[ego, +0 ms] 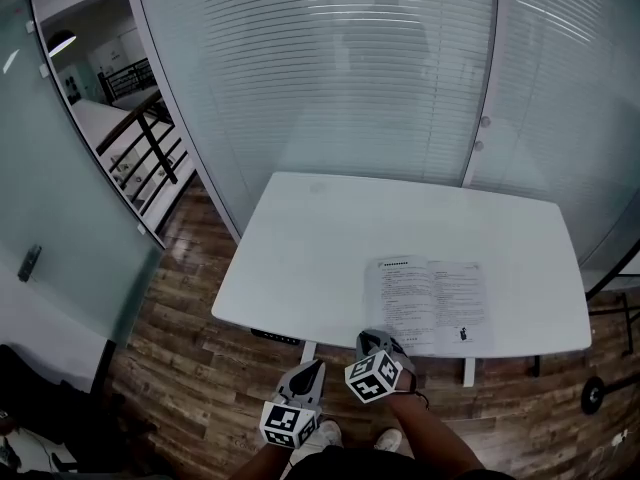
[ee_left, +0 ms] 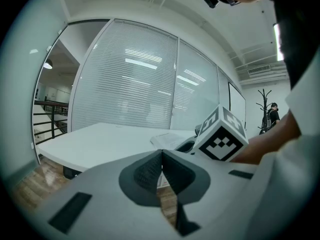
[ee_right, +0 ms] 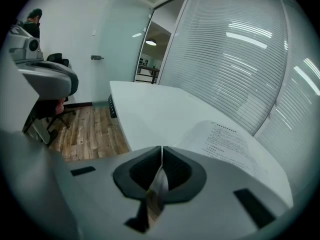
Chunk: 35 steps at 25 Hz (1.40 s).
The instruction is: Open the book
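Nearest, off the near edge of table (ego: 300,258): left gripper (ego: 314,368) closed on nothing, right gripper (ego: 372,338) just right of it, likewise closed and empty. Just beyond, slightly right: book (ego: 428,303) flat, pages already spread, spine running near to far, closest to right gripper

white table (ego: 300,248) | wood floor (ego: 190,338) beneath | blinds (ego: 330,68) behind | railing (ego: 150,146) far left

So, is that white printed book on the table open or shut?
Open: the white printed book lies flat on the white table, two pages showing side by side.
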{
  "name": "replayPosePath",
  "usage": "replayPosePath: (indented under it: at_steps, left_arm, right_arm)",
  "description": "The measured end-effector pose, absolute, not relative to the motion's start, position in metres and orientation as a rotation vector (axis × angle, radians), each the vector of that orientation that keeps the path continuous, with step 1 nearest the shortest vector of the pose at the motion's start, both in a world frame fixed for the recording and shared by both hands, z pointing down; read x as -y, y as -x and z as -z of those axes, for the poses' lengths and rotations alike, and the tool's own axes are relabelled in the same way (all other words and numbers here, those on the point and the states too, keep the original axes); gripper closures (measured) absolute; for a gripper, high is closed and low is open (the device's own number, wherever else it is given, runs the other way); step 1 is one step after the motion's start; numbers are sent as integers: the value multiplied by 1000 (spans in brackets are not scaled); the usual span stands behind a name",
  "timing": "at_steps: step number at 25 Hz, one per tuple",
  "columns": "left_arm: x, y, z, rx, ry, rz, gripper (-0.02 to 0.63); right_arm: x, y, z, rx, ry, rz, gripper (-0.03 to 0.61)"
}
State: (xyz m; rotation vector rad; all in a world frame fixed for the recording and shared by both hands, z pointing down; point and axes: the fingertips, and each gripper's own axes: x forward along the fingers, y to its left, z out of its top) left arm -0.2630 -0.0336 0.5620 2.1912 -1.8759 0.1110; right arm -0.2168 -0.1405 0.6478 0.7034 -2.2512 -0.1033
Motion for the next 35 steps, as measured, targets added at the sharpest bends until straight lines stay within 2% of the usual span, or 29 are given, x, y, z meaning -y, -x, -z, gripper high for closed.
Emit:
replayPosePath:
  at_steps: [8,13,18,24,27,29,35]
  left_arm:
    - [40,260,-561,1870,-2197,-122,601]
    - [43,260,-558,1885,-2213,-113,601]
    - [50,253,-551,1863,-2239,-112,600]
    - [65,231,-527,1824,-2332,-101,601]
    - [81,219,-504,1806,-2407,-61,601]
    - [87,210,-495,1779,-2440,-44,601]
    - [97,176,-491,1699,-2515,-54,601]
  right_arm:
    - [134,218,-644,2269,-669,166,522]
    - [127,217,-603,2367,-677,226,430]
    - [133,201,-554,2488,-752,158,428]
    - [145,152,-517,2590,-921,-97,440]
    - [156,120,-500,2610,-1044,-124,488]
    - [158,100,-492,2625,-1119,-133,573]
    - [155,42,-486,2643,-1299,-119,575]
